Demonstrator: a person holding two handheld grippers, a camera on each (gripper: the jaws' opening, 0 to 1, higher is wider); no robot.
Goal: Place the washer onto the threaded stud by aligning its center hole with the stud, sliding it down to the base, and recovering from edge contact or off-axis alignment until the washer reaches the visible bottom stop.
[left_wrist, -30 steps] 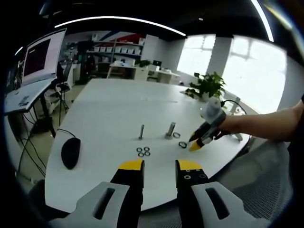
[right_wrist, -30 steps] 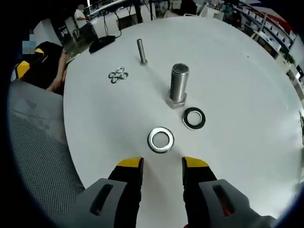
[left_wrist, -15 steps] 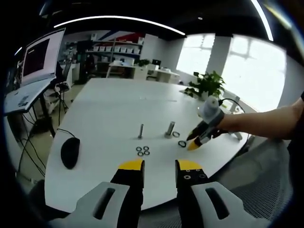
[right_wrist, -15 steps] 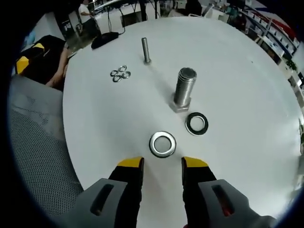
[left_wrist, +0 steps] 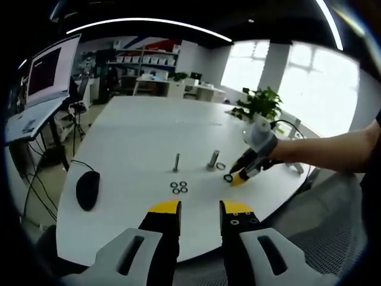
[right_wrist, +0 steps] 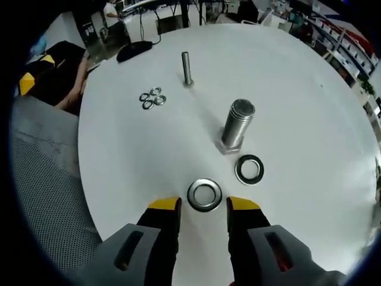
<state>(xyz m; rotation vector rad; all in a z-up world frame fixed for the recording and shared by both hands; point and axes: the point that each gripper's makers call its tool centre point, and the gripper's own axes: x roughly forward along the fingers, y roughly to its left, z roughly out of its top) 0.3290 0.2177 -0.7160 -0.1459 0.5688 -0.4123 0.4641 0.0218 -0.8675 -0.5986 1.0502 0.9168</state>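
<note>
A large silver washer (right_wrist: 205, 195) lies flat on the white table (right_wrist: 297, 107), just ahead of my right gripper (right_wrist: 203, 205), which is open with the washer near its yellow tips. Beyond it stands a thick threaded stud (right_wrist: 236, 126) on a hex base, with a dark washer (right_wrist: 249, 169) flat beside it. In the left gripper view my left gripper (left_wrist: 199, 208) hangs open over the near table edge, far from the thick stud (left_wrist: 213, 159). The right gripper (left_wrist: 238, 177) reaches in from the right, over the washer (left_wrist: 228, 177).
A thin stud (right_wrist: 187, 68) stands farther back, with several small washers (right_wrist: 152, 98) to its left. A black mouse (left_wrist: 88, 190) lies at the table's left side. A mesh chair (right_wrist: 47, 179) sits beside the table edge. A monitor (left_wrist: 50, 71) and a potted plant (left_wrist: 259, 107) stand beyond.
My right gripper has advanced toward the silver washer, which now sits right at its fingertips. The left gripper has stayed in place.
</note>
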